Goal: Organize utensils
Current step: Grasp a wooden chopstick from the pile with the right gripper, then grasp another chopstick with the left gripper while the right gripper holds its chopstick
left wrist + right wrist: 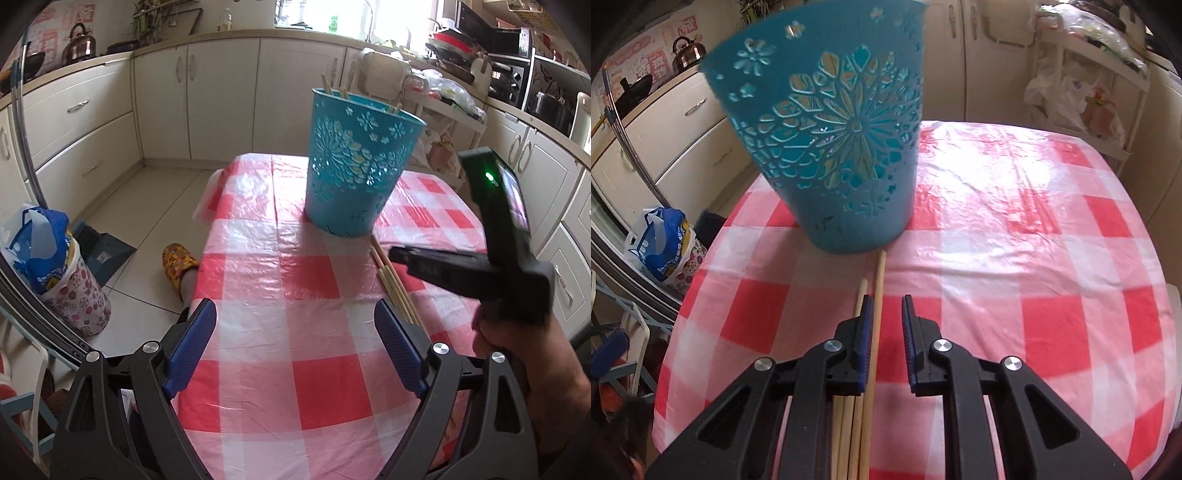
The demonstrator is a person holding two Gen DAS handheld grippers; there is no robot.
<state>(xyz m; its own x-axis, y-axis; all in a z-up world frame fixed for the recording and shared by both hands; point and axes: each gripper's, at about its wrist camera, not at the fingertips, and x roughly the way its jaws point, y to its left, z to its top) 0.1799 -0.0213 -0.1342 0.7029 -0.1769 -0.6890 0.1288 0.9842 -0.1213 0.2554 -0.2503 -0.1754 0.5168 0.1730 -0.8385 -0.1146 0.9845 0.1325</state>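
Note:
A teal cut-out bucket (pixel 354 170) (pixel 831 147) stands on the red-and-white checked tablecloth (pixel 288 280) (pixel 1034 258), with chopstick ends (pixel 327 86) sticking up over its rim. Several loose wooden chopsticks (pixel 393 284) (pixel 879 280) lie on the cloth just in front of the bucket. My right gripper (pixel 886 301) (pixel 397 256) is low over them with its jaws narrow. One chopstick runs between the jaws along the left pad; the right pad stands off it. Two more lie outside the left finger. My left gripper (pixel 295 306) hovers wide open over bare cloth, left of the chopsticks.
A person's hand (pixel 524 362) holds the right gripper. Beyond the table's left edge are a slippered foot (pixel 177 262), a blue dustpan (pixel 105 251) and a bagged bin (pixel 55 266). A white cart with plastic bags (pixel 1082 99) stands behind the table; cabinets line the walls.

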